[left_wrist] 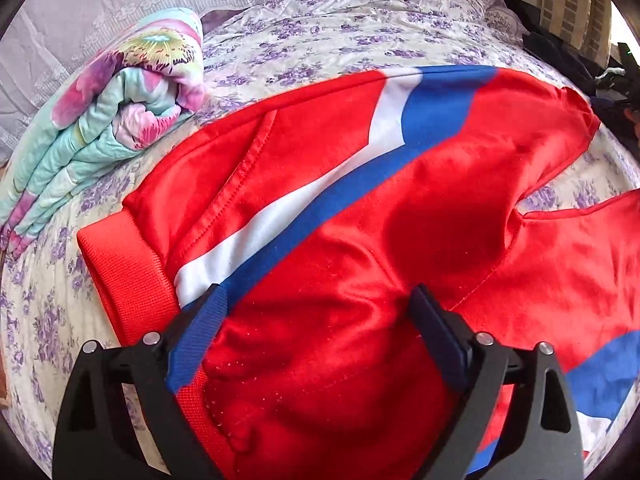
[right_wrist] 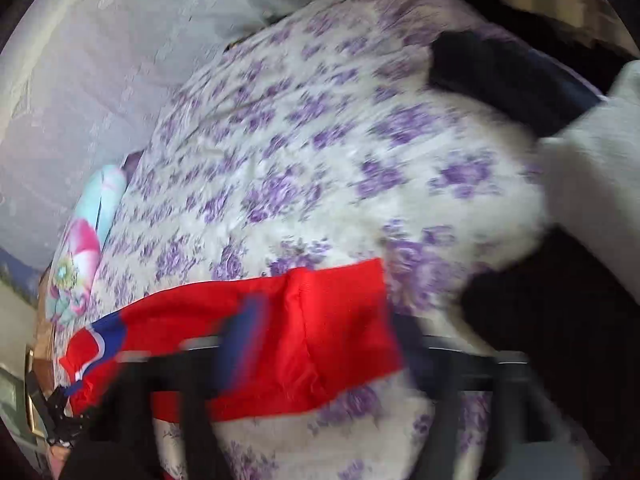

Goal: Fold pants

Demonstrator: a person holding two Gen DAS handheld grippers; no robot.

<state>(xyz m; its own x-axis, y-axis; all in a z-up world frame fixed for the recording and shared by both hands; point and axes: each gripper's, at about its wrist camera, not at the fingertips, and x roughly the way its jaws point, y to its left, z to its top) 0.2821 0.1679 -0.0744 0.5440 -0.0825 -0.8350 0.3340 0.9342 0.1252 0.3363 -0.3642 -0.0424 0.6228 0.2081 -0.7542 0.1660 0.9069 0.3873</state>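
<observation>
Red pants (left_wrist: 320, 208) with a white and blue side stripe lie on the floral bed, waistband at the left, one leg stretching toward the far right. My left gripper (left_wrist: 320, 300) is open, its fingers standing wide on either side of the red fabric near the waistband. In the blurred right wrist view the red leg end (right_wrist: 320, 340) lies between the fingers of my right gripper (right_wrist: 316, 328); the blur hides whether the jaws are open or shut on it.
A folded flowered quilt (left_wrist: 112, 112) lies on the bed at the left. The purple floral bedspread (left_wrist: 340, 28) extends beyond the pants. A dark garment (right_wrist: 508, 76) and a pale pillow (right_wrist: 592, 184) sit at the bed's right edge.
</observation>
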